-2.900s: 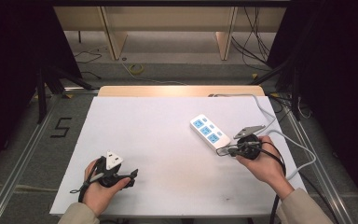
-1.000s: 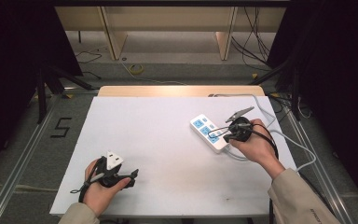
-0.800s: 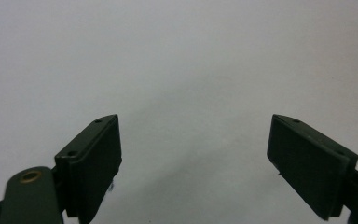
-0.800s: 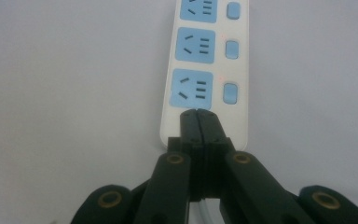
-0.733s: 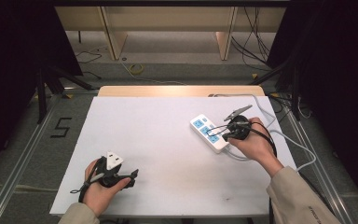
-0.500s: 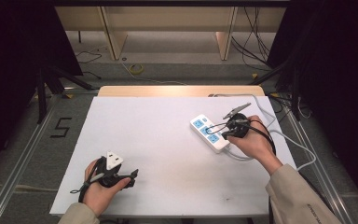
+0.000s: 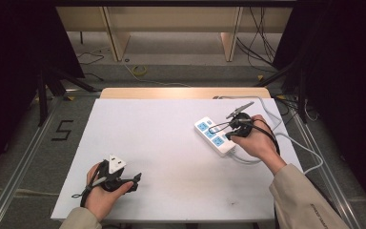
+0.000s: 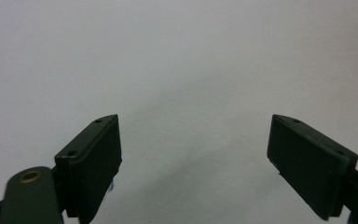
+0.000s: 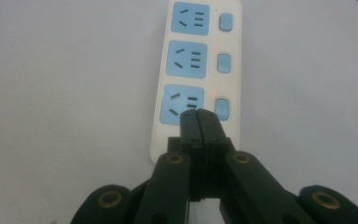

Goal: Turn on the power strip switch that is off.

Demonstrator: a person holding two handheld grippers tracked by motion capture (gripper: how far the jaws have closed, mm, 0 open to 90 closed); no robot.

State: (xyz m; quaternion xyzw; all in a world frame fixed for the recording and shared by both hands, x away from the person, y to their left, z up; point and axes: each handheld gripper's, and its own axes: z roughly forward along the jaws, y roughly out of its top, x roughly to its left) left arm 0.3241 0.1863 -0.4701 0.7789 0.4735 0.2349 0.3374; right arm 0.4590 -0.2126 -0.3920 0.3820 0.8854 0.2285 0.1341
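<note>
The power strip (image 7: pixel 215 137) is lying flat on the white table surface (image 7: pixel 162 143), toward the right half, set at a diagonal with one end pointing to the far left and the other to the near right. In the right gripper view the power strip (image 9: pixel 198 60) is showing three blue socket faces in a row, each with a pale blue rocker switch beside it. A small red indicator light is glowing beside each of the two nearer sockets. A white cord (image 7: pixel 295 143) is running from the strip's near end, looping toward the right edge of the table.

The right gripper (image 7: pixel 229 133) is sitting directly over the strip, held in the person's right hand (image 7: pixel 253 141). In its own view the right gripper (image 9: pixel 199 116) is clenched, with both jaws pressed flat together and nothing between them. The joined tips are resting at the near edge of the nearest socket, just beside its switch; whether they are touching the strip cannot be told.

The left gripper (image 7: pixel 124 180) is resting near the front left of the table, well apart from the strip, in the person's left hand (image 7: pixel 100 193). In its own view the left gripper (image 8: pixel 196 154) is released, jaws spread wide over bare white surface.
</note>
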